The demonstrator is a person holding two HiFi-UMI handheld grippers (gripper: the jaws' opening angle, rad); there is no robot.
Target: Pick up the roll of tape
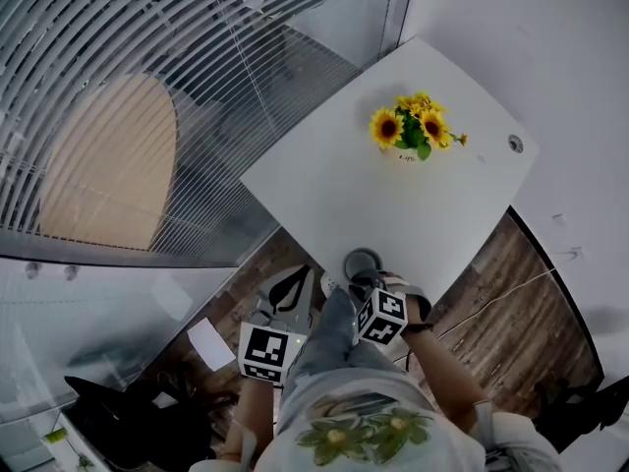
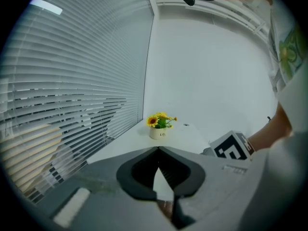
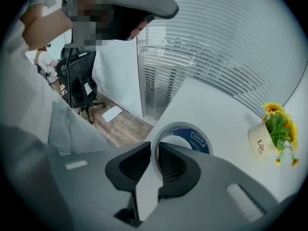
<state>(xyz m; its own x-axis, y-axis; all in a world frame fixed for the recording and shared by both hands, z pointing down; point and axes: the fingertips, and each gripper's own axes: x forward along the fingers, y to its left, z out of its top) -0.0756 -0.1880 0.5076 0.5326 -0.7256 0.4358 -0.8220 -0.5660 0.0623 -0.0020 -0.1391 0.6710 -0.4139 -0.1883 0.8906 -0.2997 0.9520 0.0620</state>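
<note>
**Colours and patterns on record**

Between the jaws of the right gripper (image 3: pixel 155 148): roll of tape (image 3: pixel 197 142), clear-grey wall, blue core label, white print. Right gripper and left gripper (image 2: pixel 158 149): grey bodies, black jaw linings; marker cubes (image 1: pixel 382 317) in black-and-white squares. Beneath the right jaws: table (image 1: pixel 324 185), plain white. Beyond and right of the right jaws: sunflowers (image 3: pixel 276 117), yellow petals, dark centres, green leaves; pot (image 3: pixel 259 146), cream with dark lettering. Left of the left jaws: blinds (image 2: pixel 72 81), grey horizontal slats. Left of the right jaws: floor (image 3: pixel 122 126), brown wood planks.

An office, by its swivel chair (image 3: pixel 79 88) and slatted blinds (image 1: pixel 147 67).
</note>
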